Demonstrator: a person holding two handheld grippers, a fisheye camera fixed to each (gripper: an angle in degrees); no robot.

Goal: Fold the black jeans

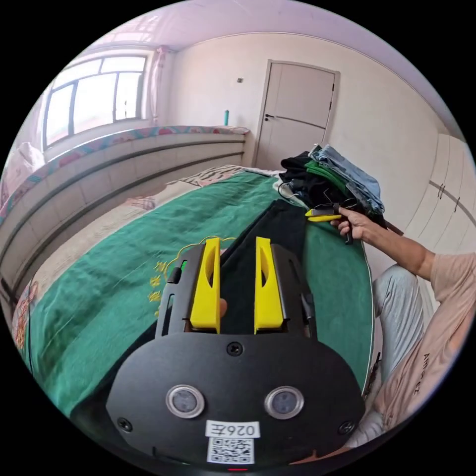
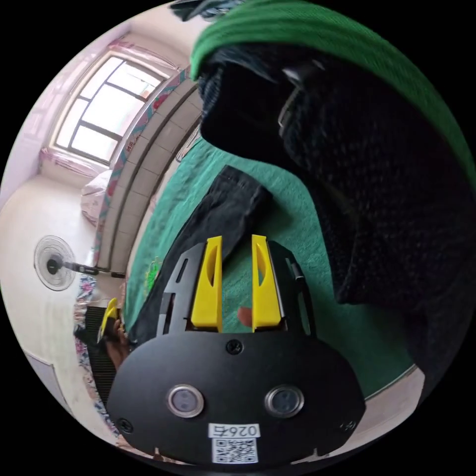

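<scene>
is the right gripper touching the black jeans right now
Apart. In the right gripper view, the right gripper has open jaws with green blanket between them; the black jeans end just beyond its left jaw tip.

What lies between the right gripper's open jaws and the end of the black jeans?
In the right gripper view, only green blanket lies between the right gripper and the jeans end.
</scene>
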